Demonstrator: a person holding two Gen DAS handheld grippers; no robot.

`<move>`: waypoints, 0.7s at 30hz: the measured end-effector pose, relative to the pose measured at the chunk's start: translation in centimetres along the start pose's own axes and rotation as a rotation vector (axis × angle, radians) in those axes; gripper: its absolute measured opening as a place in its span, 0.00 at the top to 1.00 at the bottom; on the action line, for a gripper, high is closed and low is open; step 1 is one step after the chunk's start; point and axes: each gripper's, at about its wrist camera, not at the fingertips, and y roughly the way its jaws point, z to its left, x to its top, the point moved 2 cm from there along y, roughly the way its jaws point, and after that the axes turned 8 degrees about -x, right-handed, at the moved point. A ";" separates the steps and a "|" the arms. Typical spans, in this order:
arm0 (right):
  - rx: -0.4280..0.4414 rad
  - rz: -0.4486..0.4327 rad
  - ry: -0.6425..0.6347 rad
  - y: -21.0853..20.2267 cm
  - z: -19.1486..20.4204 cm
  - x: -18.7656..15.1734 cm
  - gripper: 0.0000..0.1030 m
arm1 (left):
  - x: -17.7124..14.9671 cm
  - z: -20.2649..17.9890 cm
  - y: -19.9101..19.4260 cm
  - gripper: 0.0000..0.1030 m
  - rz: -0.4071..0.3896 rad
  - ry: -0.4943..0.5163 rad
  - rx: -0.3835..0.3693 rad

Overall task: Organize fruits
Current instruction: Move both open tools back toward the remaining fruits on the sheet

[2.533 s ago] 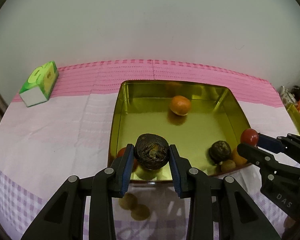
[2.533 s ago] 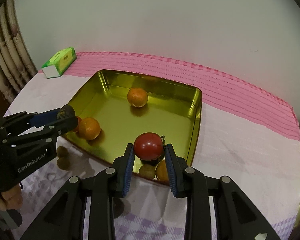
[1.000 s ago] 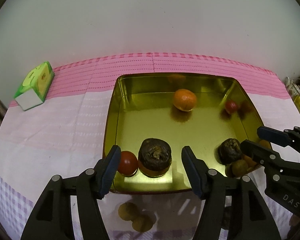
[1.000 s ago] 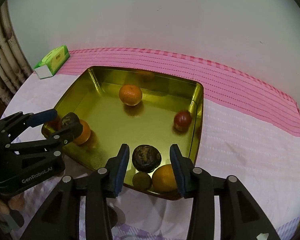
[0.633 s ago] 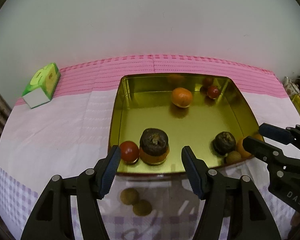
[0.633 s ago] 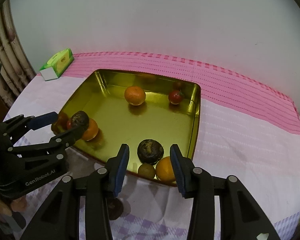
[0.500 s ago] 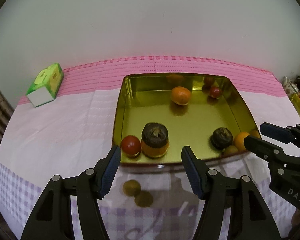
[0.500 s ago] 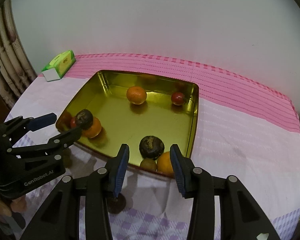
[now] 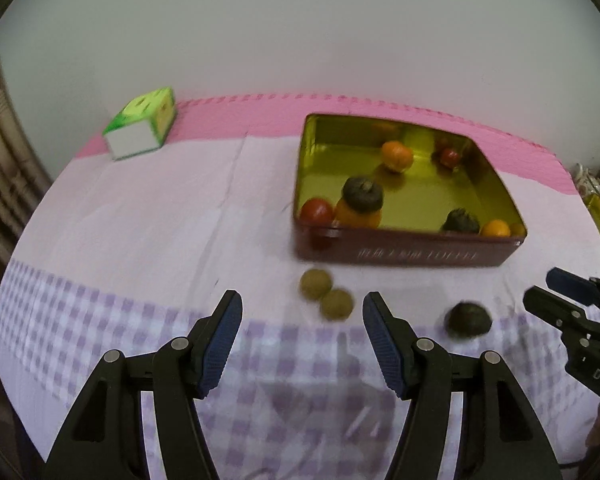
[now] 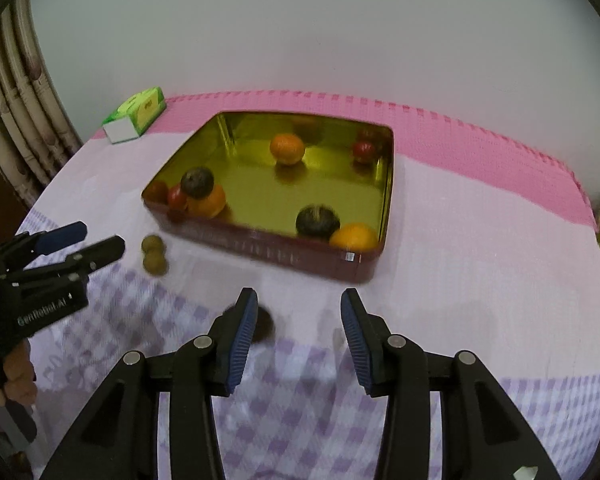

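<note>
- Left gripper (image 9: 302, 344) and right gripper (image 10: 298, 336): jaws released, holding nothing.
- Tin (image 9: 404, 256) holds most fruits; two brown fruits (image 9: 326, 296) and a dark fruit (image 9: 469, 319) lie on the desk (image 9: 140, 208) in front of it.
- Risk: round fruits touching; nudging one may roll the other.

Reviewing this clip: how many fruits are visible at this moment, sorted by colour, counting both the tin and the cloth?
orange fruits: 3
red fruits: 2
dark brown fruits: 3
small tan fruits: 2
Total visible: 10
</note>
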 end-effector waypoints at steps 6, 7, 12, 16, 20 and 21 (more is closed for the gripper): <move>0.005 0.035 -0.001 0.3 0.9 -2.4 0.60 | -3.4 1.5 0.0 0.38 0.037 -0.020 0.015; 0.008 0.042 -0.002 0.4 1.0 -2.8 0.60 | -3.9 1.9 0.1 0.38 0.045 -0.024 0.017; 0.013 0.072 -0.023 1.3 1.8 -3.5 0.60 | -5.7 3.2 0.9 0.38 0.077 -0.057 0.035; 0.021 0.087 -0.032 2.2 2.4 -3.6 0.60 | -5.8 3.4 1.1 0.38 0.081 -0.063 0.031; 0.027 0.100 -0.042 3.0 3.0 -3.5 0.60 | -6.1 3.1 1.4 0.38 0.088 -0.056 0.026; 0.030 0.102 -0.042 3.1 3.0 -3.5 0.60 | -6.0 3.1 1.7 0.38 0.092 -0.055 0.023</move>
